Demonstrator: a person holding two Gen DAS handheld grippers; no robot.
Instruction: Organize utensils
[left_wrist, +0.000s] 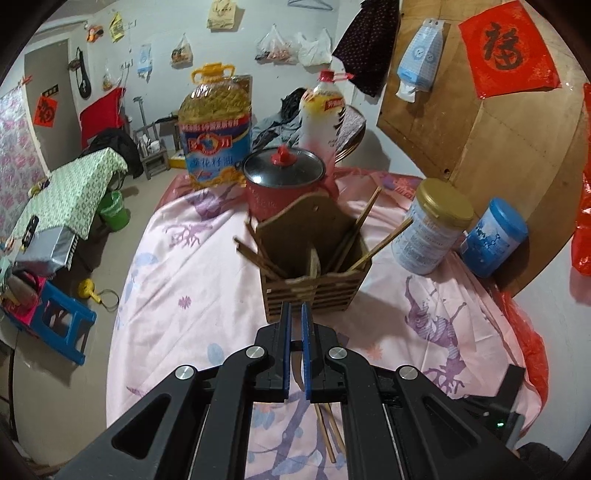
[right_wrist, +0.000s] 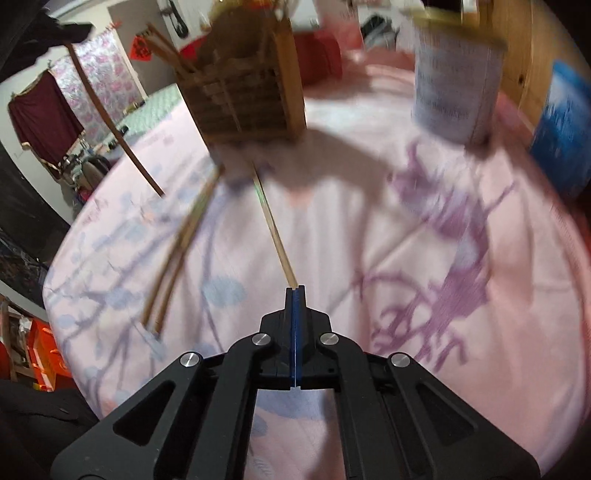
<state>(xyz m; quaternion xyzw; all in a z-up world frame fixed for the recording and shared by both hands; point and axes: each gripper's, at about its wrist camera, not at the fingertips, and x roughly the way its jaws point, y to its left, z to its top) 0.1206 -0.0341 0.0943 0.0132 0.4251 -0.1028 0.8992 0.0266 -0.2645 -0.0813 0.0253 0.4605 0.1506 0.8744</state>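
A wooden slatted utensil holder (left_wrist: 314, 273) stands mid-table with several chopsticks leaning in it; it also shows blurred in the right wrist view (right_wrist: 243, 92). My left gripper (left_wrist: 296, 308) hovers just in front of the holder, jaws a narrow gap apart, with nothing seen between them. Two chopsticks (left_wrist: 328, 432) lie on the cloth below it. My right gripper (right_wrist: 295, 290) is shut on a light bamboo chopstick (right_wrist: 273, 225) that points toward the holder. Two brown chopsticks (right_wrist: 181, 251) lie on the cloth to its left. A dark chopstick (right_wrist: 114, 129) hangs tilted at the far left.
Behind the holder stand a red pot with a glass lid (left_wrist: 284, 181), an oil jug (left_wrist: 216, 129) and a bottle (left_wrist: 321, 114). Two cans, gold-lidded (left_wrist: 432, 229) and blue (left_wrist: 495, 240), stand at right. The pink tablecloth (left_wrist: 184, 277) drops off at left.
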